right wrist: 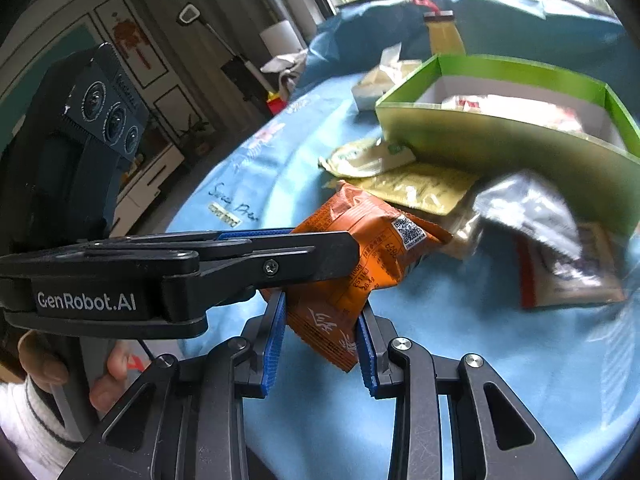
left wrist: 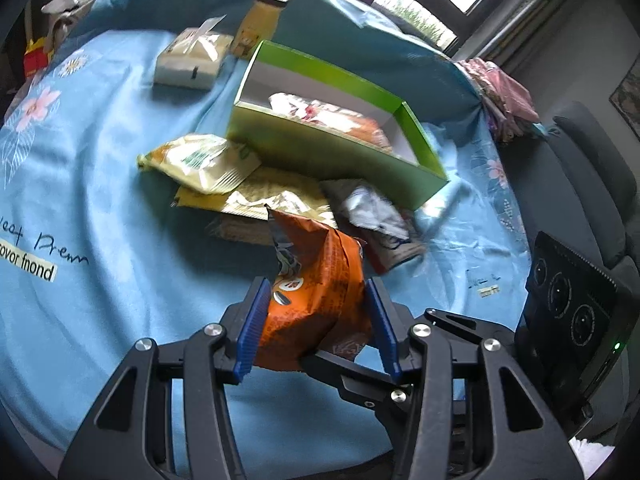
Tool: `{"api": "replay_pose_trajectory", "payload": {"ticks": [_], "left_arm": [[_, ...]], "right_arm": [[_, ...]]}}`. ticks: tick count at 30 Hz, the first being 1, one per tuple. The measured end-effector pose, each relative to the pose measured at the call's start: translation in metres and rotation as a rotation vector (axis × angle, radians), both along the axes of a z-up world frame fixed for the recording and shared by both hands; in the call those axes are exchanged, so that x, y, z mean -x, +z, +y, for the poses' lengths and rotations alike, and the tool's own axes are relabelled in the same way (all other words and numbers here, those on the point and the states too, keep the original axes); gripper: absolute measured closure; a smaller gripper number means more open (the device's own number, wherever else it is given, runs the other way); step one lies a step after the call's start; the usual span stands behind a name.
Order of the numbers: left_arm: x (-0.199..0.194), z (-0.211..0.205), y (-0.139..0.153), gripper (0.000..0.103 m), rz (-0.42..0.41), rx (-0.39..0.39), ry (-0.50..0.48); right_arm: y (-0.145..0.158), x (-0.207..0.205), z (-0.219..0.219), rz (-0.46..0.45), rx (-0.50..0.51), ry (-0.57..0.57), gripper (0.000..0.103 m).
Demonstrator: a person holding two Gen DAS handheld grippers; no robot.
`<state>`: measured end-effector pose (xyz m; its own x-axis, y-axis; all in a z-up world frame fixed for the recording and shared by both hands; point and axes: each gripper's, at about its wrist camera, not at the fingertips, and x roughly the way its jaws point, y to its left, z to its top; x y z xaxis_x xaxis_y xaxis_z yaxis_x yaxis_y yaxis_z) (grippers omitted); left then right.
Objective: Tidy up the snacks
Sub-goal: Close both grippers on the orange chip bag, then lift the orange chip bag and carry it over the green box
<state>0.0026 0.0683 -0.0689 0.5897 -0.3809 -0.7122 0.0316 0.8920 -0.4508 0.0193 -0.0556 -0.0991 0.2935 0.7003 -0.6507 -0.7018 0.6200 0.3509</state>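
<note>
An orange snack packet [left wrist: 316, 300] is held above the blue cloth by both grippers. My left gripper [left wrist: 316, 308] is shut on its body. My right gripper [right wrist: 322, 320] is shut on its lower end [right wrist: 332, 332]; the left gripper's finger crosses the right wrist view [right wrist: 240, 264]. A green open box [left wrist: 340, 152] with snacks inside stands beyond; it also shows in the right wrist view [right wrist: 500, 144]. Yellow packets [left wrist: 200, 162], a silver packet [left wrist: 372, 208] and a red-edged packet [right wrist: 568, 276] lie in front of the box.
A white tissue pack [left wrist: 188, 60] and a yellow juice bottle [left wrist: 260, 20] stand behind the box. The table wears a blue flowered cloth [left wrist: 100, 200]. A grey chair [left wrist: 580, 168] and pink cloth [left wrist: 504, 92] are at the right.
</note>
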Motion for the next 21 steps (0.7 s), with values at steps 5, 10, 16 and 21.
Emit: {"api": "replay_pose_trajectory", "payload": {"ticks": [5,10,16,21], "left_arm": [[-0.004,-0.014,0.015,0.054,-0.038,-0.019,-0.019],[-0.012,-0.024,0.024,0.053,-0.052,-0.024,-0.043],[-0.026,-0.039,0.035,0.053,-0.079,-0.044,-0.076],[-0.042,-0.05,0.045,0.053,-0.102,-0.054,-0.102]], "right_arm": [[0.014,0.001,-0.014,-0.031,-0.02,-0.022,0.068],[0.023,-0.002,-0.026,-0.058,-0.033,-0.054,0.068],[0.033,-0.009,-0.042,-0.081,-0.054,-0.09,0.068],[0.042,-0.017,-0.055,-0.107,-0.07,-0.122,0.068]]}}
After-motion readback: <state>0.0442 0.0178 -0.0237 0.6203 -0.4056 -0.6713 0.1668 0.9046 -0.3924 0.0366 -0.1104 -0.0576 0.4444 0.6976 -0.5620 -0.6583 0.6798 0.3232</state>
